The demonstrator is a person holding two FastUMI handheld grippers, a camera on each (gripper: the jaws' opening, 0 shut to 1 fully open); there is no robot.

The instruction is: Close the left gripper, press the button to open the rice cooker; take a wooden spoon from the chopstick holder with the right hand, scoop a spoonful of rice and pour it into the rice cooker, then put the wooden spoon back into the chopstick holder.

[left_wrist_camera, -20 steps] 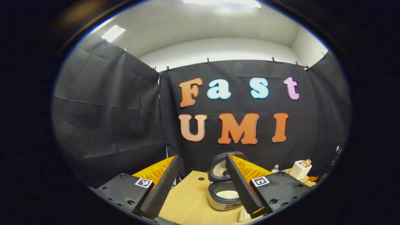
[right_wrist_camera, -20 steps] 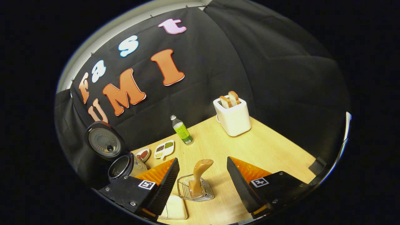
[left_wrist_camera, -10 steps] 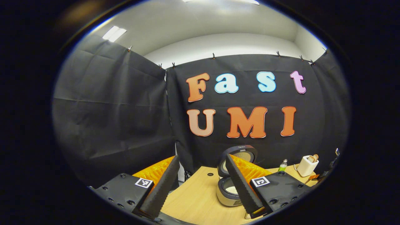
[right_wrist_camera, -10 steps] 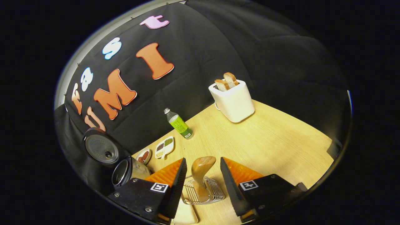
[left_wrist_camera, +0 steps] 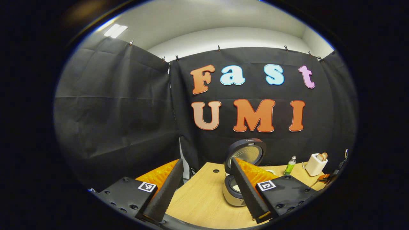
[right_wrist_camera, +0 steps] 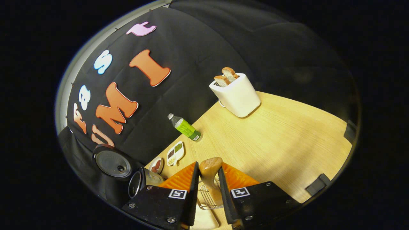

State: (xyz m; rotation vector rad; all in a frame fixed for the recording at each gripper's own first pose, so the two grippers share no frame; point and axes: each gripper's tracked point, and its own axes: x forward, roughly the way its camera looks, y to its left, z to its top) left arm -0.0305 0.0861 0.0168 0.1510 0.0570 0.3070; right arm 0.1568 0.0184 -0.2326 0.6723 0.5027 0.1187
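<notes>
A: Right gripper jaws?
B: Nearly clenched on the wooden spoon handle, which stood upright in the wire chopstick holder. Full contact on both sides, can't tell.
A: Left gripper?
B: Jaws wide, released, tilted over the desk edge. Rice cooker lid was up; toaster and bottle stood along the desk's back edge.

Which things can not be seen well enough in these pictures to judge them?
- Rice cooker pot, left gripper view: contents hidden by a finger of the left hand-held gripper.
- Wooden spoon bowl, right gripper view: hidden between the right hand-held gripper fingers.
- Divided dish, right gripper view: contents too small.
</notes>
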